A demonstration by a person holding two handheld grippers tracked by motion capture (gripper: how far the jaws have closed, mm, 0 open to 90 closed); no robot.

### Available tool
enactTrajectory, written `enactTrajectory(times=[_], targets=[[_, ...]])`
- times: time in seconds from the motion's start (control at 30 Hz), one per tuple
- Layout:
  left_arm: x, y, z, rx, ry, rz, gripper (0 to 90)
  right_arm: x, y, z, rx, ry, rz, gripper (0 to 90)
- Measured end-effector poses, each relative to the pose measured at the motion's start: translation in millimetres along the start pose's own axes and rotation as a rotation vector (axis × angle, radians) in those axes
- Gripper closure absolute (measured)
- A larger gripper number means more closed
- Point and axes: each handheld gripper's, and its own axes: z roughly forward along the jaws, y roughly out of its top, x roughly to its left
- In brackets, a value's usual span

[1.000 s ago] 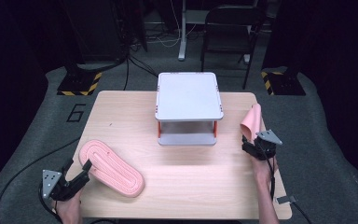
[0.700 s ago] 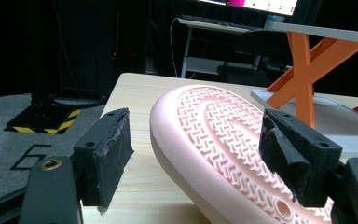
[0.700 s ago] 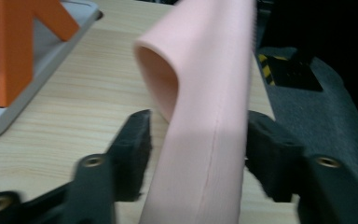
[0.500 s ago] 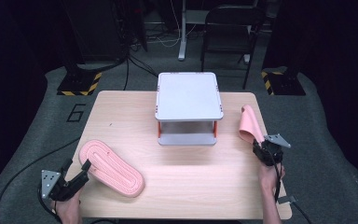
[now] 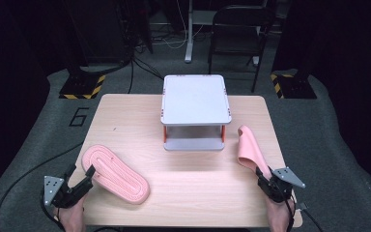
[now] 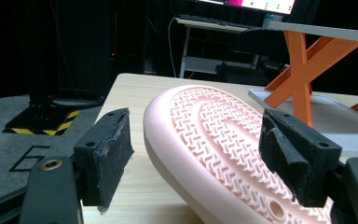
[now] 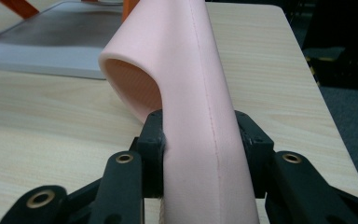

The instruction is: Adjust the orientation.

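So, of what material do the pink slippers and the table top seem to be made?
Pink slippers: probably soft foam, matte; the moulded herringbone sole and thick rounded edges suggest it. Table top: looks like light wood or laminate, with visible grain and a smooth surface.

Two pink slippers [image 5: 115, 174] [image 5: 249, 150], one shelf [image 5: 195, 99]

We look along our left claw [image 6: 196, 154], its two black jaws standing wide apart with worn dark pads. Between them lies a pink slipper [image 6: 223, 144], sole up, showing a herringbone tread; the left jaw is clear of it, while the right jaw sits at its edge, contact uncertain. The slipper rests on the pale wooden surface [image 6: 135, 88]. At the right stands a grey shelf [image 6: 335, 112] with orange crossed legs.
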Motion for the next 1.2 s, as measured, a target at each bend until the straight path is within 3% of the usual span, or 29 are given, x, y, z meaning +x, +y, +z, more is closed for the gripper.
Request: enactTrajectory(times=[0.07, 0.2, 0.33, 0.43, 0.5, 0.53, 0.57, 0.67, 0.73, 0.77, 0.8, 0.9, 0.93, 1.03, 1.2], targets=[[-0.2, -0.1, 0.4, 0.0, -0.001, 0.002, 25.2, 2.6, -0.1, 0.7, -0.002, -0.003, -0.017, 59.5], [1.3, -0.2, -0.5, 0.001, 0.004, -0.004, 25.3, 6.9, 4.3, 4.3, -0.002, -0.023, -0.059, 38.4], [2.4, -0.3, -0.5, 0.005, 0.003, -0.009, 25.2, 9.6, 7.6, 0.4, -0.025, -0.047, -0.095, 30.1], [1.5, 0.0, -0.3, 0.006, 0.002, -0.006, 25.2, 13.9, 15.7, -6.7, -0.065, -0.073, -0.15, 29.0], [1.3, 0.1, -0.1, 0.004, 0.001, -0.005, 25.2, 25.0, 28.6, -13.5, -0.084, -0.061, -0.23, 31.7], [1.2, 0.1, -0.1, 0.001, 0.002, -0.007, 25.2, 25.0, 28.6, -13.5, -0.084, -0.061, -0.23, 31.7], [1.4, 0.1, -0.3, 0.0, 0.003, -0.008, 25.2, 32.0, 36.5, -10.0, -0.068, -0.014, -0.304, 32.7], [2.2, 0.2, -0.8, 0.0, 0.001, -0.008, 25.2, 35.9, 38.6, -3.3, -0.056, 0.015, -0.306, 34.9], [3.3, 0.1, -1.0, -0.005, 0.006, -0.01, 25.2, 35.5, 37.7, 6.4, -0.019, 0.038, -0.301, 33.9], [3.5, 0.0, -1.0, -0.006, 0.007, -0.013, 25.3, 35.8, 36.0, 8.5, -0.051, 0.015, -0.318, 35.8], [4.0, -0.1, -1.3, -0.005, 0.006, -0.017, 25.2, 30.7, 36.9, 10.4, -0.055, 0.002, -0.346, 36.0], [4.6, -0.3, -1.2, -0.002, 0.009, -0.021, 25.2, 25.1, 38.1, 11.3, -0.051, -0.015, -0.338, 36.0], [4.4, -0.3, -1.0, -0.003, 0.008, -0.021, 25.2, 13.7, 39.4, 11.4, -0.044, -0.042, -0.337, 37.9], [3.6, -0.4, -0.6, -0.008, 0.006, -0.021, 25.2, 2.7, 41.2, 13.6, -0.04, -0.055, -0.344, 40.6], [3.6, -0.7, -0.4, -0.001, 0.009, -0.02, 25.4, -33.2, 42.6, 25.2, -0.014, -0.117, -0.274, 54.8]])
